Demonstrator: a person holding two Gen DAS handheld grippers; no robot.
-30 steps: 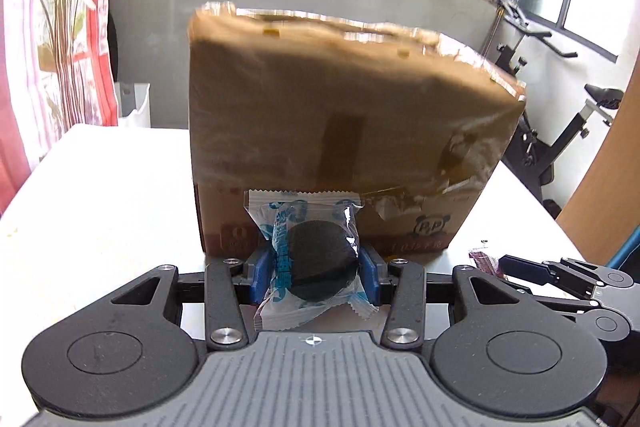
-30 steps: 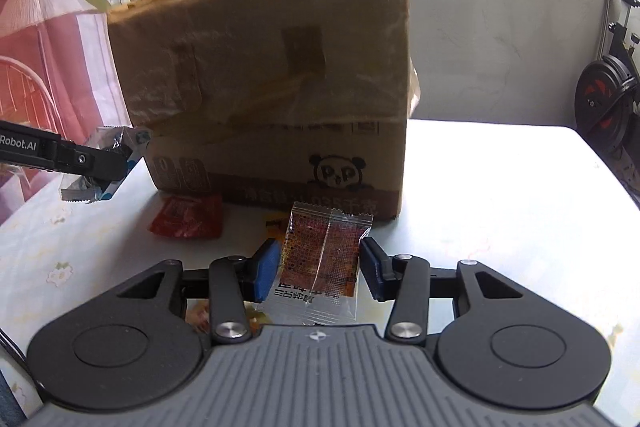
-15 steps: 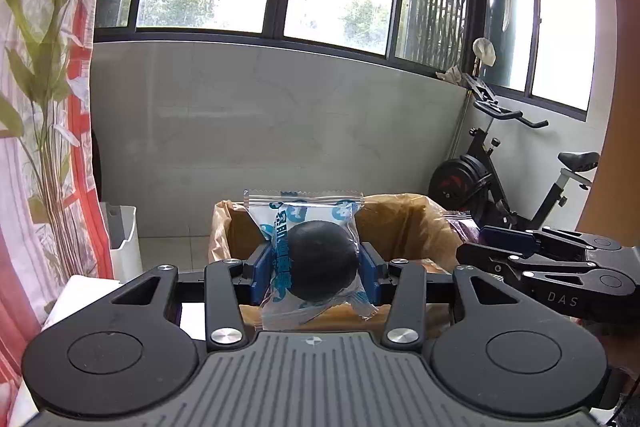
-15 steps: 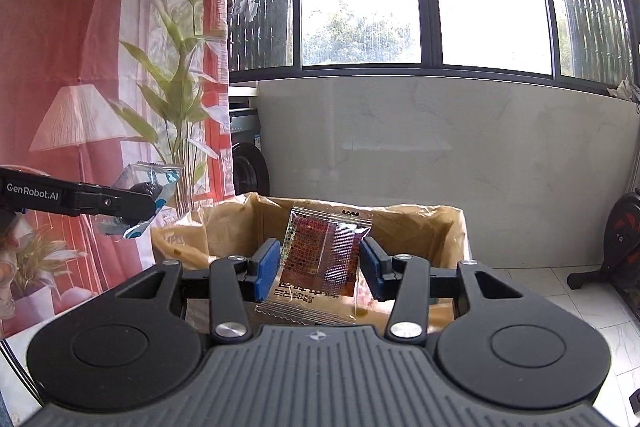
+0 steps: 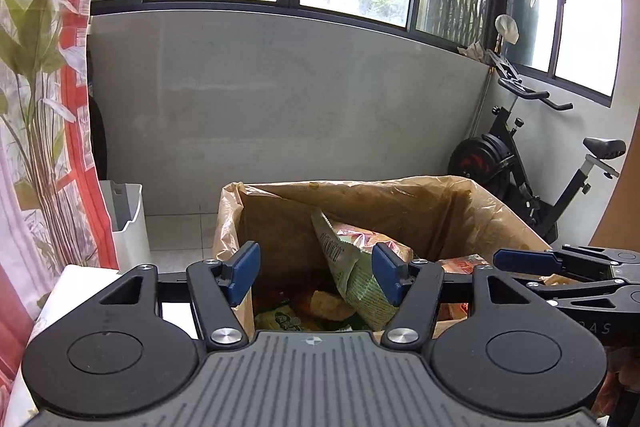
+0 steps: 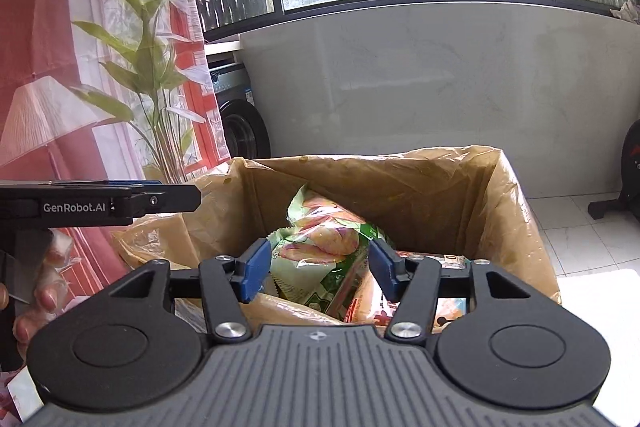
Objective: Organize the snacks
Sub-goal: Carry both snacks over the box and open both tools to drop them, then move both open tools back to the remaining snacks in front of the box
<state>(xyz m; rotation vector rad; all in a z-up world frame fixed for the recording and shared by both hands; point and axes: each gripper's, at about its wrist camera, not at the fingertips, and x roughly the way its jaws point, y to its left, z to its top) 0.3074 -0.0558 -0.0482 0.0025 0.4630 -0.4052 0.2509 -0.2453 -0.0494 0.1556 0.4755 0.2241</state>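
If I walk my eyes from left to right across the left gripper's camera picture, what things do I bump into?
Flowery curtain → white bin → left gripper, open over the cardboard box of snacks → right gripper → exercise bike.

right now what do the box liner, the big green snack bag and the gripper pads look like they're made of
Box liner: thin brownish see-through plastic film, judging by its crinkles and glossy highlights. Big green snack bag: shiny printed plastic wrap, reflective and creased, with a zigzag-cut edge. Gripper pads: matte blue, probably rubber or soft plastic; no glare on them.
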